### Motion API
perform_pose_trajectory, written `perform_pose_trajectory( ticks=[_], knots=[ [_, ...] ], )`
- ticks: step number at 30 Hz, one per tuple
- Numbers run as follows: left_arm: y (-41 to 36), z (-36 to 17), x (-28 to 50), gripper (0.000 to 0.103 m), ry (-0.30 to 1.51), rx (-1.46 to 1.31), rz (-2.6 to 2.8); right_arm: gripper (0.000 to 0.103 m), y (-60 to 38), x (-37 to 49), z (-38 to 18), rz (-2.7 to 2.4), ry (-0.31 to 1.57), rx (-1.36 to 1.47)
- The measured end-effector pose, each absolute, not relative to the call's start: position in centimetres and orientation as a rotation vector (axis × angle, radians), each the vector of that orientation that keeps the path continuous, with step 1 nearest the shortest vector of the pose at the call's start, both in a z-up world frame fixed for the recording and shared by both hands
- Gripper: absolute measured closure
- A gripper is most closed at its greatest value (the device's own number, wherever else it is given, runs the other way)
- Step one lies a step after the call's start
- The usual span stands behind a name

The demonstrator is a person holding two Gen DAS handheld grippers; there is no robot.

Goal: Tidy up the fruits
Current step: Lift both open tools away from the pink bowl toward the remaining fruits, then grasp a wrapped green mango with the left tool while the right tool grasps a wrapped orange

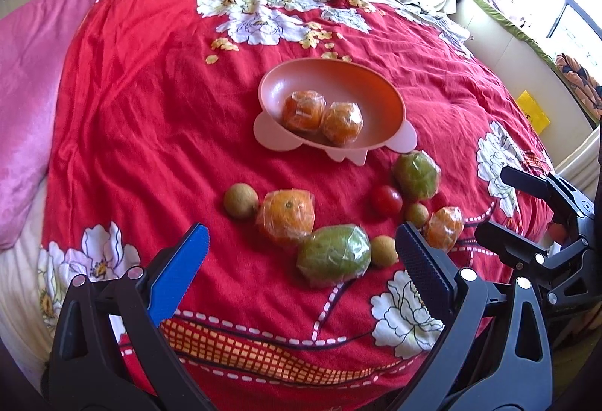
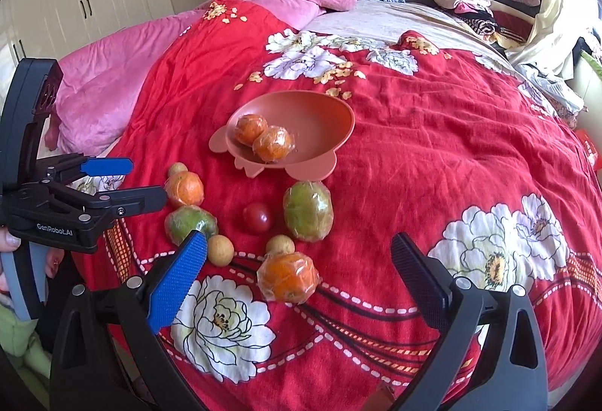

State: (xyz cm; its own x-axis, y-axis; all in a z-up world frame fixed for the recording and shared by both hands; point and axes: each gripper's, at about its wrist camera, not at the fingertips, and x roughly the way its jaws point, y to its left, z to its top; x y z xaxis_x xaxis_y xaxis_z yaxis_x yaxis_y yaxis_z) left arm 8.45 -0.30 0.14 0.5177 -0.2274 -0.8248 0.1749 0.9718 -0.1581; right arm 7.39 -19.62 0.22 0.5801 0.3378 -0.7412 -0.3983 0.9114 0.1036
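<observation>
While two wrapped oranges (image 1: 321, 116) already sit in the pink bowl (image 1: 380, 99) mid-bed, both claws, left claw (image 1: 301, 253) and right claw (image 2: 299, 268), hang empty with jaws apart, so next likely means closing on the near orange (image 2: 288, 277) and carrying it to the bowl.

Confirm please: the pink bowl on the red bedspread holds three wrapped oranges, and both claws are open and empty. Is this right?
Not quite. The pink bowl holds two wrapped oranges, not three; both wrist views show this. The rest is correct: it sits on the red bedspread, and the left claw and right claw are open and empty.
</observation>
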Motion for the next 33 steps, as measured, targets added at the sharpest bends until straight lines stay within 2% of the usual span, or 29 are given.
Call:
perform_pose_trajectory(
  ticks=[24, 30, 33],
  knots=[
    [-1.1, -2.2, 6.7, 0.011, 1.059, -0.057, -0.298, 0.005, -19.3, 6.2, -2.0, 0.437, 0.901, -0.097],
    [-1.6, -2.6, 6.7, 0.02, 1.062, -0.061, -0.316, 0.006, -19.5, 6.2, -2.7, 0.442, 0.915, -0.092],
    [-1.7, -2.7, 6.8, 0.028, 1.063, -0.065, -0.323, 0.006, -19.5, 6.3, -3.1, 0.446, 0.921, -0.091]
  ],
)
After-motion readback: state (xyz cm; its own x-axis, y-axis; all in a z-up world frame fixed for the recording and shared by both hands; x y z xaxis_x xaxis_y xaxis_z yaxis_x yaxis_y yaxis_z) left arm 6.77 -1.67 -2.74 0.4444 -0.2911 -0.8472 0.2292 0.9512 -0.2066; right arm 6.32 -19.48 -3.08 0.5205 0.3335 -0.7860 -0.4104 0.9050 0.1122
